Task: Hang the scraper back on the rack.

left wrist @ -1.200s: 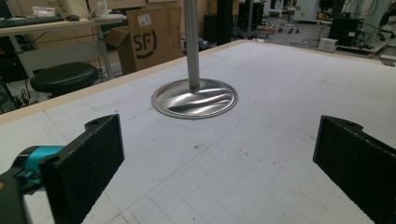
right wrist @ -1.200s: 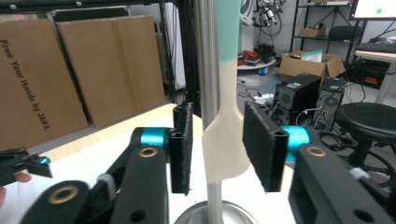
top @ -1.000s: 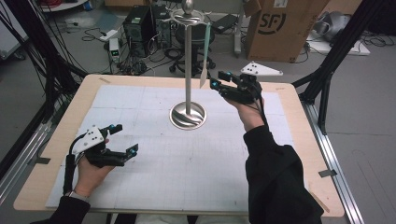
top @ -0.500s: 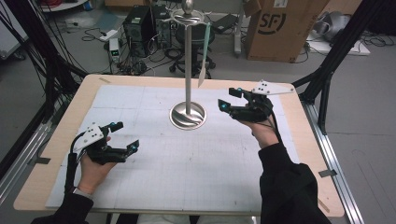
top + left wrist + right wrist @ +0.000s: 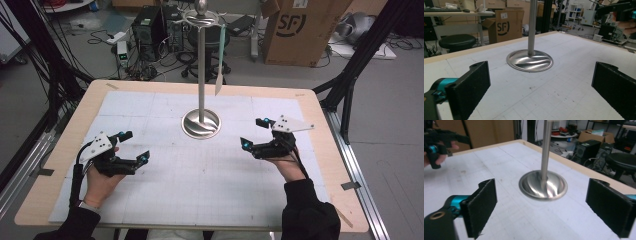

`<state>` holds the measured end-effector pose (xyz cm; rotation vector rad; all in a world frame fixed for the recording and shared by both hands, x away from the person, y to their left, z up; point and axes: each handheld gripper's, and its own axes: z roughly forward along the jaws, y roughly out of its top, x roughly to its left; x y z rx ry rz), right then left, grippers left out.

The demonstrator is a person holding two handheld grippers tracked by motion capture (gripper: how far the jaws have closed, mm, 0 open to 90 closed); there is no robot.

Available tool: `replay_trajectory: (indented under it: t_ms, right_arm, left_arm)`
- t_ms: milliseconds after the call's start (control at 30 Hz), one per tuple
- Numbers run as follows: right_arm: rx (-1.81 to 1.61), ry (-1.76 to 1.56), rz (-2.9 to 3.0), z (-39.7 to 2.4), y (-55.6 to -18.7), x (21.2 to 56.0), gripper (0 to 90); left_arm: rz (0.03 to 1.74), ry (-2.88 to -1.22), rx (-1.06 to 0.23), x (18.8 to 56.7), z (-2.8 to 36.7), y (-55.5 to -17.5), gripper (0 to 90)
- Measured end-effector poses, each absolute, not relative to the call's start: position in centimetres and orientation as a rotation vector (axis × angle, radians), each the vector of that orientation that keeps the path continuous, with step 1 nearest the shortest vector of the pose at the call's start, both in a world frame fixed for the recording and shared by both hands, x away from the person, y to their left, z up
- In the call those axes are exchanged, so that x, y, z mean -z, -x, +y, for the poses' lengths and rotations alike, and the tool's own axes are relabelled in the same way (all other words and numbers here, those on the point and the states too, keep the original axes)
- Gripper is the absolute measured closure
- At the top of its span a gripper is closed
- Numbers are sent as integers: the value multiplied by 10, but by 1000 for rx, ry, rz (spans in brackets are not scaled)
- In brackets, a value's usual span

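Observation:
A steel stand (image 5: 201, 124) with a round base and a tall pole rises from the middle of the white gridded mat (image 5: 210, 180). A pale slim strip (image 5: 220, 65) hangs from the hook at its top. My right gripper (image 5: 252, 132) hovers low over the mat to the right of the base. Its jaws have just been opening and now stand wide with nothing between them. My left gripper (image 5: 134, 146) rests at the front left, open and empty. The base (image 5: 529, 60) lies ahead of the left gripper (image 5: 541, 82), and the base (image 5: 543, 185) ahead of the right gripper (image 5: 541, 205).
The mat covers a wooden table (image 5: 320, 150). Black frame legs (image 5: 350, 85) stand at its right and left. On the floor behind it are a cardboard box (image 5: 300, 30), a computer tower (image 5: 147, 25) and loose cables.
My right gripper has come down and to the right, away from the hanging strip's lower end, to just above the mat, and its jaws have spread. The left gripper has stayed put.

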<state>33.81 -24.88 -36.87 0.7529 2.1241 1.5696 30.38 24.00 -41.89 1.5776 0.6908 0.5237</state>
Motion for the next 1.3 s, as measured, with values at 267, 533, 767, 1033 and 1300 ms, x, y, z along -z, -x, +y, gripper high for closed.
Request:
replay_trajectory:
  t_ms: [267, 533, 767, 1033, 1300]
  right_arm:
    - [-1558, -830, 2069, -256, -327, 381, 0]
    - [-1572, -880, 2026, -279, -315, 396, 0]
    - [-1581, -929, 1977, -303, -306, 407, 1]
    - [-1532, -988, 1982, -320, -300, 422, 1]
    - [-1546, -1037, 1961, -333, -292, 430, 1]
  left_arm:
    - [694, -1579, -525, 419, 240, -304, 24]
    - [699, -1584, -522, 420, 240, -305, 24]
    - [703, -1592, -523, 420, 240, -305, 24]
    - [705, -1602, -531, 420, 241, -305, 24]
    - [717, -1605, -534, 421, 242, -305, 24]
